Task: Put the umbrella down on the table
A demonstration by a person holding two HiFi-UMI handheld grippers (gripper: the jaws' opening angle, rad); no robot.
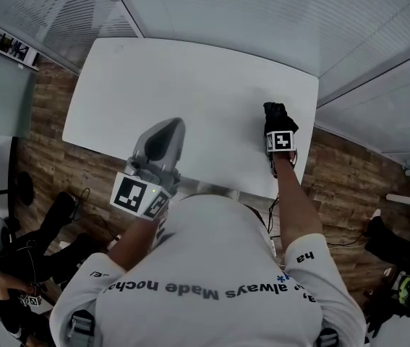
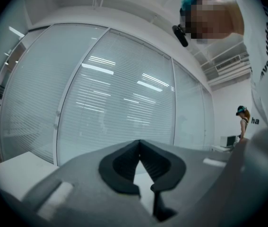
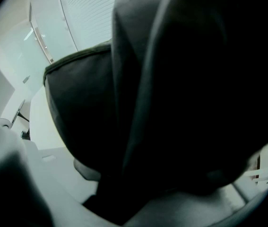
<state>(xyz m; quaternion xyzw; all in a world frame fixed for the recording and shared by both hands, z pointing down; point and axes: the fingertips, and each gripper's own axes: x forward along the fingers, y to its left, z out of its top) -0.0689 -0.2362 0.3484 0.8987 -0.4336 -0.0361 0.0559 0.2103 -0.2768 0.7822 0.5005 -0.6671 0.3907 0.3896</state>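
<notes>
The right claw (image 1: 278, 129) is holding the black folded umbrella (image 1: 274, 112). In the right gripper view the dark cloth fills almost the whole picture, so the claw is closed on it.

The umbrella is over the right side of the white bench (image 1: 190, 78), not far from the near edge. It sticks out past the claw toward the far side, so its long way seems to run from near to far. I cannot tell if it is touching the bench yet.

The left claw (image 2: 139, 150) is closed too, tips together, with nothing in it. It is held up at the near left, well apart from the umbrella.

The right hand is the one that matters. I think the bench is right under the umbrella, so the next move is down, then let go.
</notes>
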